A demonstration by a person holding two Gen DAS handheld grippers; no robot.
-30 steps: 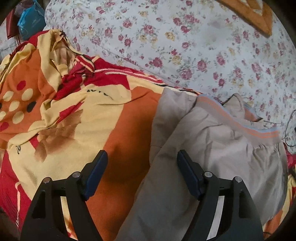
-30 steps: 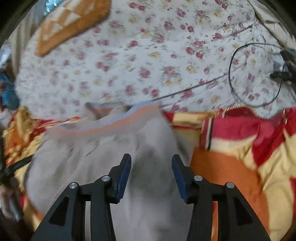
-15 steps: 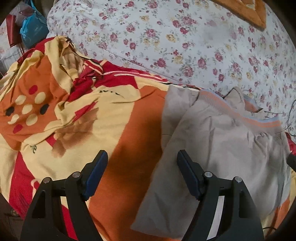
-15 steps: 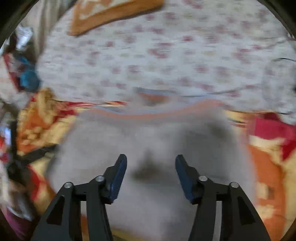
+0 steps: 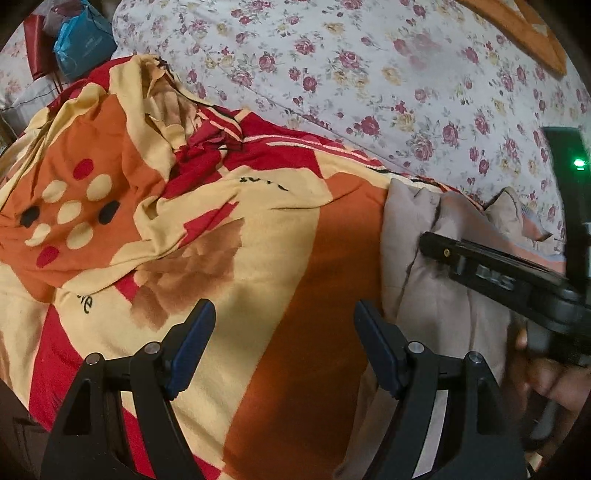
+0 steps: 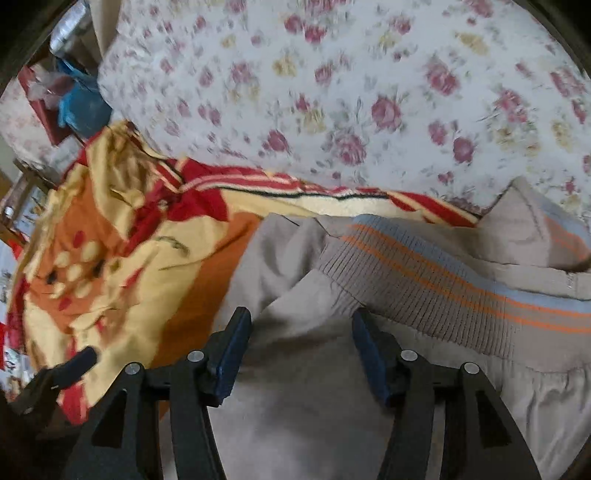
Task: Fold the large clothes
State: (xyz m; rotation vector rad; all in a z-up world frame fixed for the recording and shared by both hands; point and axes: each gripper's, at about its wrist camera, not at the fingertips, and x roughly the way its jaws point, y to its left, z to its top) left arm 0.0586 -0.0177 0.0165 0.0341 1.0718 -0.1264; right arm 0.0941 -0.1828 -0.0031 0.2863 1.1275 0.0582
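A folded beige garment (image 6: pixel 295 398) with a ribbed hem striped orange and blue (image 6: pixel 443 280) lies on an orange, red and yellow blanket (image 5: pixel 221 229). My right gripper (image 6: pixel 301 350) is open and hovers just over the garment's left part, near the hem. My left gripper (image 5: pixel 284 339) is open and empty over the blanket, left of the garment (image 5: pixel 436 306). The right gripper's body (image 5: pixel 509 280) shows in the left wrist view over the garment. The left gripper (image 6: pixel 55 373) shows at the lower left of the right wrist view.
A white quilt with red flowers (image 5: pixel 369 74) lies behind the blanket. An orange cushion (image 5: pixel 517 29) sits at its far right. A blue bag (image 5: pixel 83 40) and a red item stand at the far left, off the bed.
The left gripper has drawn back and left, off the garment onto the blanket. The right gripper has swung left and come down close to the garment's hem.
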